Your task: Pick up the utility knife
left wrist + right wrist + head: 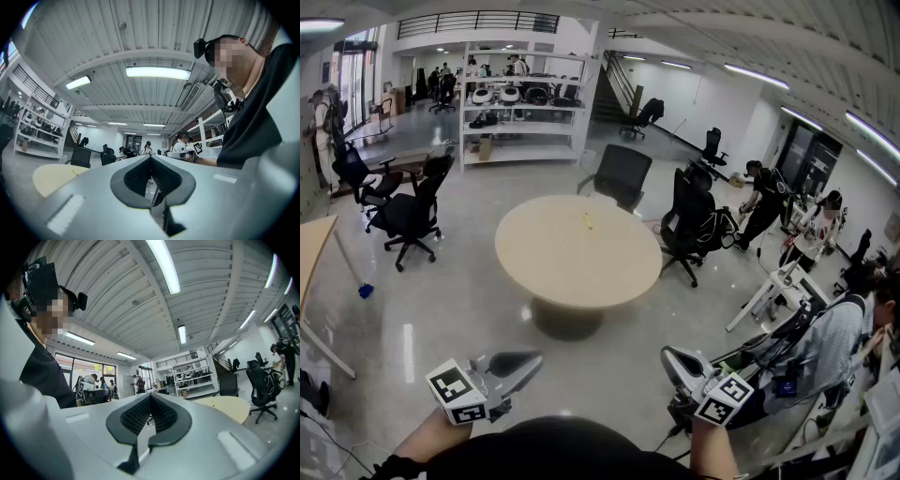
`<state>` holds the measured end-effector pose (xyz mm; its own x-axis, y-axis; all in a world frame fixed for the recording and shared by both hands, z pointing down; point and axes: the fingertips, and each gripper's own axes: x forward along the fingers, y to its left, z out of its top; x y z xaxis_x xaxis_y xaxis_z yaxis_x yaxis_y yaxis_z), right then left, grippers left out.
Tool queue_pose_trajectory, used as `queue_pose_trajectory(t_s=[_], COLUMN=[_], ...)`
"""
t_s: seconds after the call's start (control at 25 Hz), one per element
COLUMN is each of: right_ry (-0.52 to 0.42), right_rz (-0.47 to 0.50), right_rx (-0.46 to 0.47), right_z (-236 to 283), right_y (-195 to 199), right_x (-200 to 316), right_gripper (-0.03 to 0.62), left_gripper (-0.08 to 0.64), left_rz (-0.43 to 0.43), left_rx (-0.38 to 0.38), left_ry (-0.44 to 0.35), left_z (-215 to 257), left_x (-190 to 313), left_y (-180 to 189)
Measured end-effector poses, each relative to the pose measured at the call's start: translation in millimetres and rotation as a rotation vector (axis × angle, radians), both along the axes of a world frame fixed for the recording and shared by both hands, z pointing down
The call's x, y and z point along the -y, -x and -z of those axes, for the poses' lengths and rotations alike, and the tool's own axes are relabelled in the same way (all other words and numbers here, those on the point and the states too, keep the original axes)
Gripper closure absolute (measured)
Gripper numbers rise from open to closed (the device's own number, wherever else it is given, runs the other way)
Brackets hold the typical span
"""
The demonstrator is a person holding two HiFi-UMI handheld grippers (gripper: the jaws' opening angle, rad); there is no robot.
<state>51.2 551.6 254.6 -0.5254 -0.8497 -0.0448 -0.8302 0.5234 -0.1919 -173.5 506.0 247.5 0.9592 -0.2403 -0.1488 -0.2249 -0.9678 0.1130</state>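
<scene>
The utility knife (588, 221) is a small yellow thing lying on the far half of a round beige table (577, 272) in the middle of the room. It also shows as a yellow speck in the left gripper view (74, 172) and in the right gripper view (212, 403). Both grippers are held low, close to my body and well short of the table. My left gripper (534, 358) points to the right, shut and with nothing in it (150, 157). My right gripper (667, 356) points to the left toward it, also shut and with nothing in it (150, 394).
Black office chairs (411, 214) (621, 174) (691, 221) stand around the table. A white shelf unit (520, 103) is at the back. A wooden desk's corner (313, 246) juts in at left. People with equipment (764, 202) stand at right, one seated close by (825, 347).
</scene>
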Motion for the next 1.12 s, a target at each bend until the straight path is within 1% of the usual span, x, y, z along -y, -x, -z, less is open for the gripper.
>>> queue_pose_trajectory(t_s=[0.16, 0.4, 0.6, 0.76, 0.92, 1.12], right_ry=[-0.001, 0.005, -0.011, -0.013, -0.005, -0.005], right_rz=[-0.001, 0.001, -0.009, -0.009, 0.011, 0.036], right_rx=[0.003, -0.001, 0.007, 0.008, -0.003, -0.014], right_z=[-1.6, -1.7, 0.0, 2.4, 7.5, 5.2], right_y=[-4.8, -1.9, 1.0, 10.5, 24.4, 50.9], right_x=[1.6, 7.6, 12.9, 20.7, 33.0, 55.6], right_gripper=[0.58, 0.58, 0.578, 0.578, 0.577, 0.577], left_gripper=[0.563, 0.563, 0.563, 0.563, 0.563, 0.563], left_rz=[0.011, 0.019, 0.021, 0.025, 0.035, 0.064], left_rx=[-0.001, -0.012, -0.018, -0.027, -0.038, -0.047], left_ry=[0.003, 0.011, 0.015, 0.022, 0.026, 0.033], left_z=[-0.8, -1.2, -5.7, -6.9, -2.5, -7.0], left_x=[3.2, 9.3, 13.8, 20.0, 28.9, 45.9], left_y=[2.3, 7.4, 12.8, 23.2, 35.3, 64.0])
